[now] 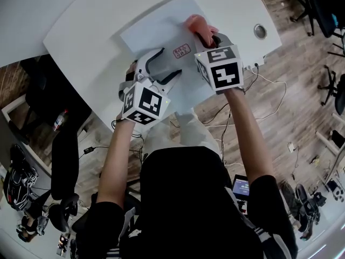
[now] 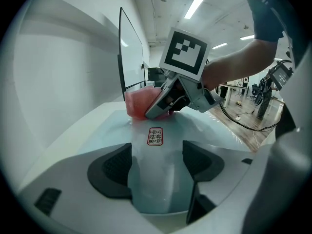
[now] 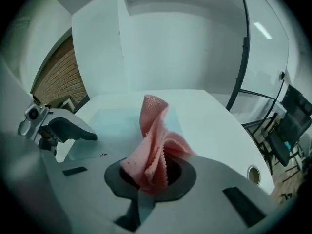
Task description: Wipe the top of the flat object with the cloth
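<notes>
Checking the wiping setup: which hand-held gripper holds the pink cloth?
The right hand-held gripper, shut on the pink woven cloth; the left hand-held gripper is open.

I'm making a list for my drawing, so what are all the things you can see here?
white table: one, white, under everything
pale blue flat see-through sheet: one, pale blue, lying on the table
red-edged label: one, red and white, on the sheet's near part
pink woven cloth: one, pink, bunched up over the sheet's far right corner
round metal-rimmed hole: one, grey, in the table's right end
black office chairs: several, black, on the wooden floor at the right
cables: a few, white and dark, on the floor beside the table
left tool: one, white and black, open over the sheet's near edge
right tool: one, white and black, shut on the cloth
forearms: two, bare, behind the tools
</notes>
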`<action>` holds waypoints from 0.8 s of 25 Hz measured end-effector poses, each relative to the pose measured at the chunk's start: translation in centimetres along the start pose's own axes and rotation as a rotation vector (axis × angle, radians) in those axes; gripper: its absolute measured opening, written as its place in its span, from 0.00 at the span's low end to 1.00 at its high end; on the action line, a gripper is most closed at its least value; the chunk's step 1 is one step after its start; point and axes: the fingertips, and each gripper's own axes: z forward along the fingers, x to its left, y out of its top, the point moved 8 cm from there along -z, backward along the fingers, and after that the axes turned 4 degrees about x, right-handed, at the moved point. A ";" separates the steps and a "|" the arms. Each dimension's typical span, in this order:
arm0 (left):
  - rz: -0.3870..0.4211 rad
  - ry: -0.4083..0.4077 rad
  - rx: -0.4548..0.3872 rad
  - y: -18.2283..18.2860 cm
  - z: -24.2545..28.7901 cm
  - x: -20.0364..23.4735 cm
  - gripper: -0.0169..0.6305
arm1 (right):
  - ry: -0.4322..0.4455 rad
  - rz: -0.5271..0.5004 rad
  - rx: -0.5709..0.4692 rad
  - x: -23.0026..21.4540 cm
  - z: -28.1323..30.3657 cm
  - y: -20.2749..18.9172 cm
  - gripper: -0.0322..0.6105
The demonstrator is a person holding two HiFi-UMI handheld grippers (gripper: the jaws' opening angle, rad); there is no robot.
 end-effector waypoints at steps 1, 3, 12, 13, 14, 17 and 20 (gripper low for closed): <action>0.002 0.001 -0.001 0.0 0.0 0.0 0.53 | -0.001 -0.004 0.001 0.1 0.0 0.1 0.12; 0.004 0.002 -0.003 0.0 -0.1 0.0 0.53 | 0.005 -0.003 0.000 0.3 0.1 0.3 0.12; 0.009 0.003 -0.005 0.0 -0.1 -0.1 0.53 | 0.068 -0.037 0.005 2.5 1.4 1.8 0.12; 0.009 0.003 -0.005 0.0 -0.1 -0.1 0.53 | 0.079 -0.048 0.005 2.9 1.5 2.1 0.12; 0.009 0.003 -0.005 0.0 -0.1 -0.1 0.53 | 0.090 -0.057 0.004 3.4 1.7 2.4 0.12; 0.010 0.003 -0.005 0.0 0.0 -0.1 0.53 | 0.119 -0.085 0.002 4.7 2.0 3.0 0.12; 0.012 0.005 -0.006 0.0 -0.1 -0.1 0.53 | 0.136 -0.098 0.000 5.5 2.3 3.4 0.12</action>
